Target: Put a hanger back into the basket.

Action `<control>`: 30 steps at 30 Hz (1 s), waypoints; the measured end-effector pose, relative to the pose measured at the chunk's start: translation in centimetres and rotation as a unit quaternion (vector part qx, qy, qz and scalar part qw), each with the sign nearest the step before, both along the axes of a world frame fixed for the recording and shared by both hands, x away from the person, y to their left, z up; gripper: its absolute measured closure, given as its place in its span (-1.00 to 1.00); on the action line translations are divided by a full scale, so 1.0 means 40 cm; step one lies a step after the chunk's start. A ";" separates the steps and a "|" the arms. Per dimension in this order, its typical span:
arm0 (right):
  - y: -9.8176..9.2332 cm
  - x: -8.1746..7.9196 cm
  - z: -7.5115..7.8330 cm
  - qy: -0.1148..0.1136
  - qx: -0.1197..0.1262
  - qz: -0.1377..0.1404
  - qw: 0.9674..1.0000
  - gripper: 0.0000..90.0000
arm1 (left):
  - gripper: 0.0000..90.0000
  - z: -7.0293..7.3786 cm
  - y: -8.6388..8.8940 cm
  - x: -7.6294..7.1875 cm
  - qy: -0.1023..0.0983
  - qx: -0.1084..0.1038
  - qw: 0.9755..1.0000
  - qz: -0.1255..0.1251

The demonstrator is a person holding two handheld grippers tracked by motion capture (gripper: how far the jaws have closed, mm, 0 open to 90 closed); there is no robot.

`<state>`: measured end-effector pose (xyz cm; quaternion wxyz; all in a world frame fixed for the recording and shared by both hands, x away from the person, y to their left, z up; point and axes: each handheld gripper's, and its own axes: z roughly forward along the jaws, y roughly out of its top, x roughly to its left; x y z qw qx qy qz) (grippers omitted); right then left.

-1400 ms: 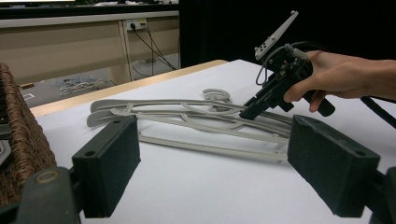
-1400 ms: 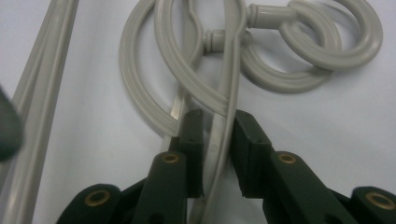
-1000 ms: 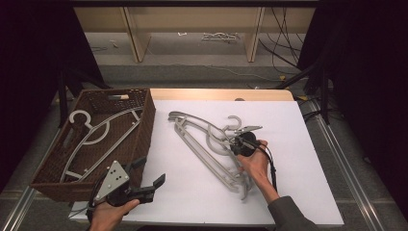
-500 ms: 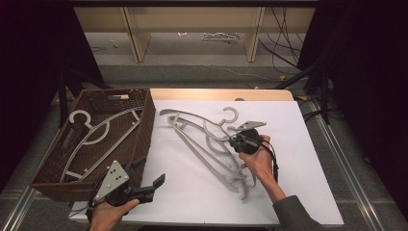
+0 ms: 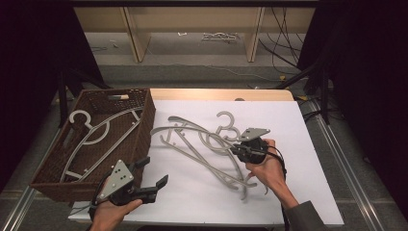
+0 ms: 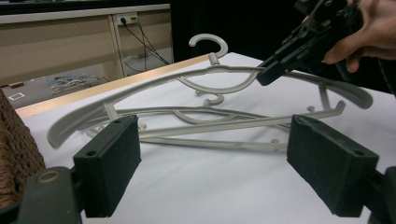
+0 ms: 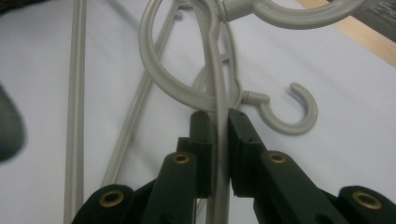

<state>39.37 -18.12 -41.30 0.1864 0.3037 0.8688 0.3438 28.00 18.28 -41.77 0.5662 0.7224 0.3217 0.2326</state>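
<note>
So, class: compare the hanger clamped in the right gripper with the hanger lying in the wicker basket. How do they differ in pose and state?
The held hanger is pinched at its arm by the shut right gripper and tilted, one end raised off the white table; the basket hanger lies loose, untouched. The held hanger sits over another hanger; the basket hanger rests inside the basket. Both are pale grey plastic with curved hooks.

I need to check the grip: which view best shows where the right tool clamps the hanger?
The right gripper view: the right tool is seen close up, shut on the hanger at its arm. The high view shows the tool small; the left gripper view shows it from the side.
</note>
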 end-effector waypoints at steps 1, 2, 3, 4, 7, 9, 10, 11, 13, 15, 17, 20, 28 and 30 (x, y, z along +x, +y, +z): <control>-0.004 -0.006 0.004 -0.006 -0.003 0.012 1.000 0.82 | -0.61 0.001 -0.002 0.002 0.002 -0.002 1.000 0.000; -0.004 -0.013 0.007 0.000 -0.002 0.007 1.000 0.82 | -0.61 0.003 -0.007 0.008 0.001 -0.004 1.000 -0.005; -0.007 -0.020 0.010 -0.005 0.000 0.011 1.000 0.82 | -0.61 0.007 -0.011 0.008 0.005 -0.001 1.000 -0.002; -0.010 -0.024 0.012 -0.006 0.000 0.014 1.000 0.82 | -0.61 0.012 -0.017 0.011 0.000 0.005 1.000 -0.005; -0.018 -0.042 0.015 -0.016 -0.004 0.022 1.000 0.82 | -0.59 0.022 -0.034 0.020 0.001 0.022 1.000 -0.006; -0.022 -0.055 0.016 -0.015 -0.008 0.024 1.000 0.82 | -0.59 0.027 -0.048 0.029 -0.003 0.032 0.999 -0.011; -0.024 -0.058 0.016 -0.016 -0.010 0.028 0.999 0.82 | -0.59 0.030 -0.057 0.035 -0.001 0.037 0.999 -0.014; -0.026 -0.065 0.016 -0.017 -0.012 0.030 0.999 0.82 | -0.59 0.032 -0.064 0.040 -0.001 0.037 0.999 -0.015; -0.030 -0.075 0.016 -0.016 -0.016 0.038 0.999 0.82 | -0.58 0.038 -0.079 0.052 0.001 0.047 0.999 -0.016; -0.032 -0.087 0.016 -0.021 -0.014 0.043 0.999 0.82 | -0.58 0.043 -0.097 0.064 0.010 0.055 0.998 -0.021; -0.034 -0.098 0.018 -0.021 -0.015 0.050 0.998 0.82 | -0.58 0.049 -0.112 0.075 0.009 0.066 0.997 -0.030; -0.032 -0.114 0.020 -0.022 -0.021 0.061 0.998 0.82 | -0.58 0.056 -0.133 0.090 0.015 0.082 0.996 -0.041; -0.027 -0.141 0.019 -0.030 -0.028 0.080 0.996 0.82 | -0.51 0.063 -0.193 0.150 0.035 0.120 0.990 -0.068; -0.024 -0.147 0.019 -0.028 -0.028 0.089 0.995 0.82 | -0.50 0.060 -0.209 0.163 0.036 0.134 0.988 -0.075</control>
